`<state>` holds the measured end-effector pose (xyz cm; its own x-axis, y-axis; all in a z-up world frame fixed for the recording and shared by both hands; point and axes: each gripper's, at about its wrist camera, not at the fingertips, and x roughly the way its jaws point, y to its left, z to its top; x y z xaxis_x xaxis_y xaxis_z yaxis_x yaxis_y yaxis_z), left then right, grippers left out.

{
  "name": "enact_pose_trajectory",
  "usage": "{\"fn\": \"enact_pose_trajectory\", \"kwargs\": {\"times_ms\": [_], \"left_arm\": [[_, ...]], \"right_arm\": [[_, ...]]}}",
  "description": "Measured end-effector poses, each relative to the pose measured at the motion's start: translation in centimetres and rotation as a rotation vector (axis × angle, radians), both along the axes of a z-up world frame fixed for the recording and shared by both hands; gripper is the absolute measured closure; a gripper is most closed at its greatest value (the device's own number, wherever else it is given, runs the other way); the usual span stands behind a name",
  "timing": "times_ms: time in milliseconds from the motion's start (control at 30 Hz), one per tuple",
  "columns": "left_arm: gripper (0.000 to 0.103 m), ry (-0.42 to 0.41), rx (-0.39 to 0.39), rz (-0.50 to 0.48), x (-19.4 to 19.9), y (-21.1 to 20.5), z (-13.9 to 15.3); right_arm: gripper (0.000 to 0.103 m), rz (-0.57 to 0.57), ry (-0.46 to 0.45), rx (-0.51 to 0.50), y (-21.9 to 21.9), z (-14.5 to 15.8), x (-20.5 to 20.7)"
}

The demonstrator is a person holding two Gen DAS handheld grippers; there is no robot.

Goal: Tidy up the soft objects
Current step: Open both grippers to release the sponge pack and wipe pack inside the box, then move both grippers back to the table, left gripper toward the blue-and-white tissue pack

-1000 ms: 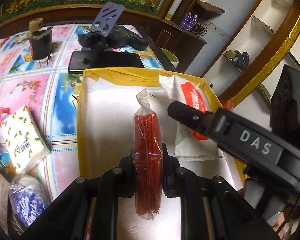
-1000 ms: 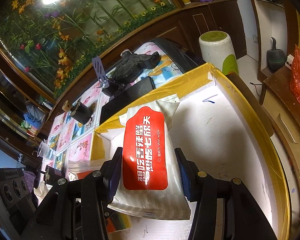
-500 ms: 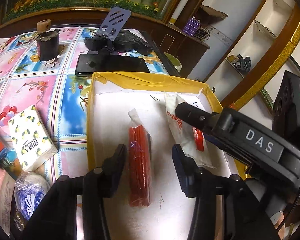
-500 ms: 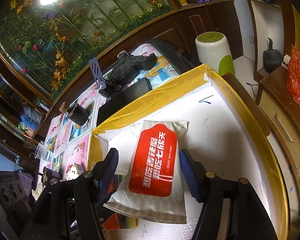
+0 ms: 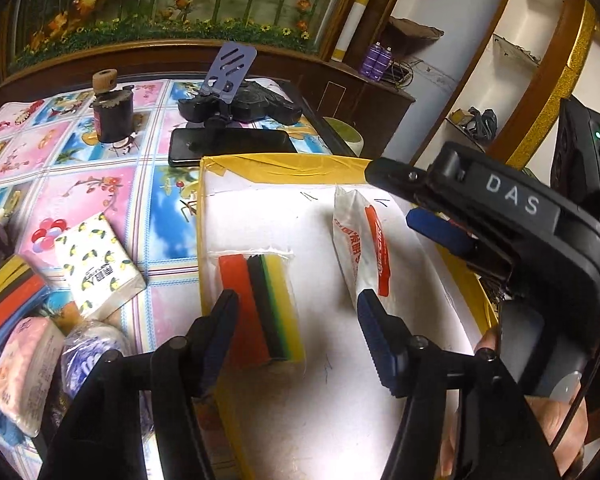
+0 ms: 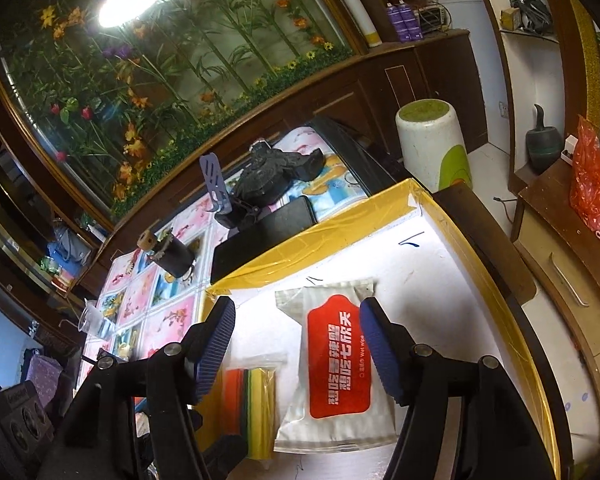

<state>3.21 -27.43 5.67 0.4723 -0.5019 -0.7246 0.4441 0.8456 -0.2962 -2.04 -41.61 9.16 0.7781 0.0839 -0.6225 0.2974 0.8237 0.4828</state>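
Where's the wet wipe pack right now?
The wet wipe pack lies flat inside the yellow-edged box, right of the sponge pack, between the open right gripper fingers.

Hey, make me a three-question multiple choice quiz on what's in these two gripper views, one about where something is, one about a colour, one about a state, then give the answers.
1. Where does the sponge pack lie?
A. on the flowered tablecloth
B. inside the yellow-edged tray
C. on the wall shelf

2. What colour is the label on the wet wipe pack?
A. red
B. blue
C. green

3. How is the left hand-held gripper?
A. shut on the sponge pack
B. shut on the lemon-print tissue pack
C. open, holding nothing

Answers:
1 B, it rests on the tray's white floor beside the wet wipe pack.
2 A, a red panel with white writing covers its top.
3 C, its fingers stand apart with the sponge pack lying free below them.
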Motion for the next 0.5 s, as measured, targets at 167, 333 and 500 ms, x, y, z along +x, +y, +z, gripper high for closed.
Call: {"fn": "enact_pose_trajectory", "kwargs": {"times_ms": [167, 333, 500], "left_arm": [[0.042, -0.014, -0.012, 0.015, -1.4, 1.8, 0.3], [0.038, -0.047, -0.008, 0.039, -2.9, 3.7, 0.3], [0.038, -0.084, 0.005, 0.060, -4.6, 5.4, 0.5]], "right_arm": [[0.034, 0.024, -0.023, -0.020, 0.8, 0.5, -0.2], [0.034, 0.060, -0.026, -0.039, 2.1, 0.5, 0.1], [0.034, 0.090, -0.034, -0.061, 3.1, 0.7, 0.2]]}}
